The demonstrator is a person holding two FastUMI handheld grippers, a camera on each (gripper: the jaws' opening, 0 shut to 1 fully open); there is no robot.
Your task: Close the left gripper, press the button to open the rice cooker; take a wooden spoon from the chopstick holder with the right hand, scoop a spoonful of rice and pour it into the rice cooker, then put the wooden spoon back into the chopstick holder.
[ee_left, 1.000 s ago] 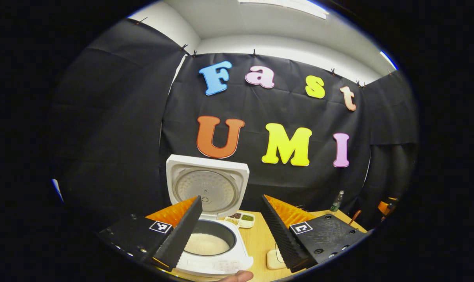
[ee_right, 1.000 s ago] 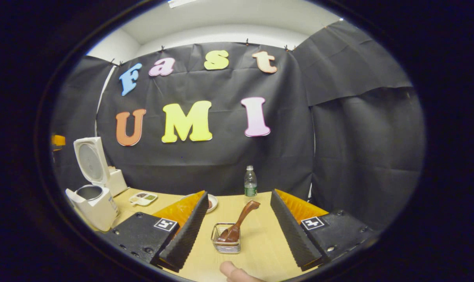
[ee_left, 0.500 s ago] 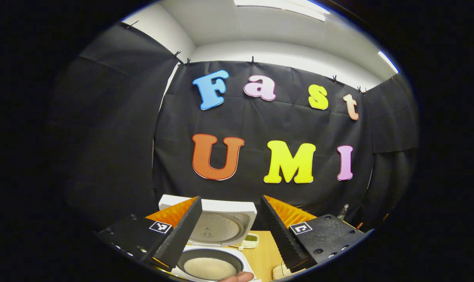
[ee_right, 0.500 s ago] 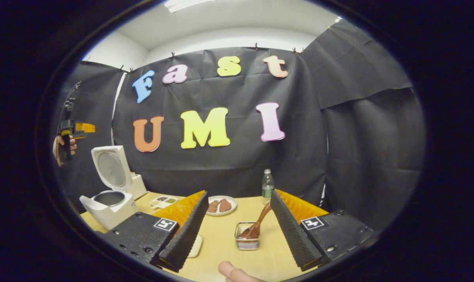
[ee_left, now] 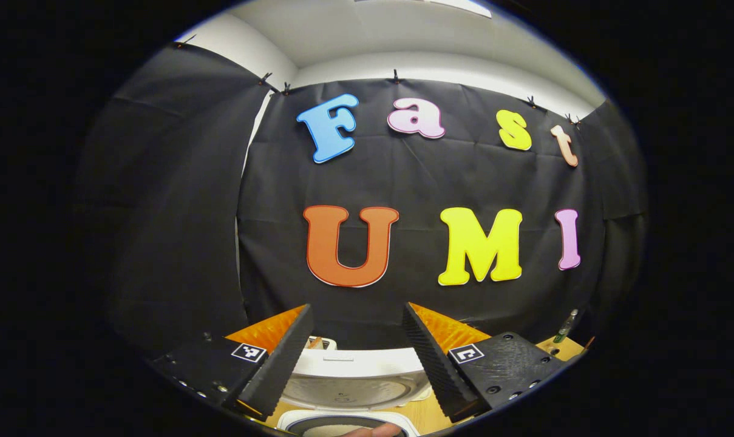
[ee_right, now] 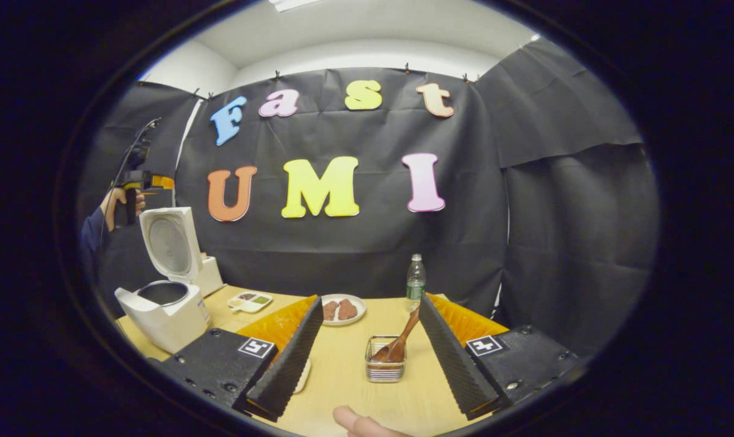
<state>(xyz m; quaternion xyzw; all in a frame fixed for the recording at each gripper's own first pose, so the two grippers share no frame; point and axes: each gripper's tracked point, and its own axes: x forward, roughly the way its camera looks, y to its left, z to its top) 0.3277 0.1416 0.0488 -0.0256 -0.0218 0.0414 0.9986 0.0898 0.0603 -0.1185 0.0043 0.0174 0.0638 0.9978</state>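
Since a second ago you have drawn your right gripper (ee_right: pixel 359 358) back and lifted it a little, so the chopstick holder (ee_right: pixel 385 368) now sits farther out between its fingers, low in the centre of the right gripper view, and your left gripper (ee_left: pixel 354 358) has tipped upward until the rice cooker (ee_left: pixel 353 388) has slid to the bottom edge of the left gripper view.

Both sets of jaws stand wide apart with nothing between them.

In the right gripper view the wooden spoon (ee_right: pixel 397 343) rests with its bowl down inside the holder, its handle leaning up and toward the right of the frame, tip near the inner edge of your right-hand finger. That long axis runs from lower centre to upper right, tilted away from you. From how the spoon lies in the holder and the rice cooker (ee_right: pixel 163 303) stands open at the left of the frame with rice inside, the return step looks finished, though at this distance I cannot be sure the spoon is fully seated.

Your left gripper (ee_right: pixel 145 180) hangs above the raised lid at the upper left, well apart from the spoon; your right hand is plainly the nearer one, and the holder lies straight ahead along its fingers on the table (ee_right: pixel 342 388).
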